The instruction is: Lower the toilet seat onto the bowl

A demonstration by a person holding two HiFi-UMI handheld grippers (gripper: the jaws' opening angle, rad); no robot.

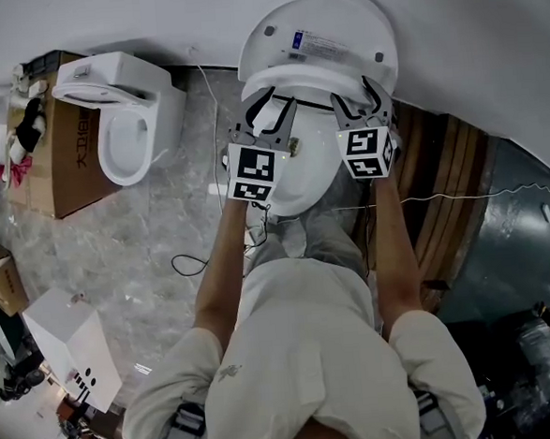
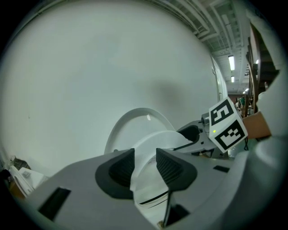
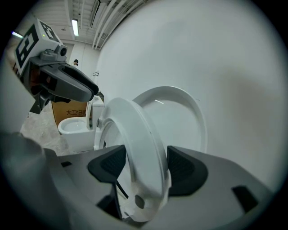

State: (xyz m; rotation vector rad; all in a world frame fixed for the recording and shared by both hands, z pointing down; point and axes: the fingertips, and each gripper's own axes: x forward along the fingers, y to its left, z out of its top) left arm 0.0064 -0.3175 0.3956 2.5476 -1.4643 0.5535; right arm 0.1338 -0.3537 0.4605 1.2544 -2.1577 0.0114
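Note:
The white toilet stands against the wall with its lid (image 1: 318,28) upright. The toilet seat (image 1: 310,78) is tilted forward off the lid, above the bowl (image 1: 296,180). My left gripper (image 1: 269,108) sits at the seat's left side. In the left gripper view the seat's rim (image 2: 150,146) runs between the pads of the left gripper (image 2: 144,168), which stand open round it. My right gripper (image 1: 359,100) is at the seat's right side. In the right gripper view the thick seat (image 3: 135,139) fills the gap of the right gripper (image 3: 144,168), and both pads touch it.
A second white toilet (image 1: 122,112) stands to the left, in front of a cardboard box (image 1: 68,153). Cables (image 1: 189,262) lie on the marble floor. Wooden planks (image 1: 442,183) lean at the right, and a white box (image 1: 72,345) sits at lower left.

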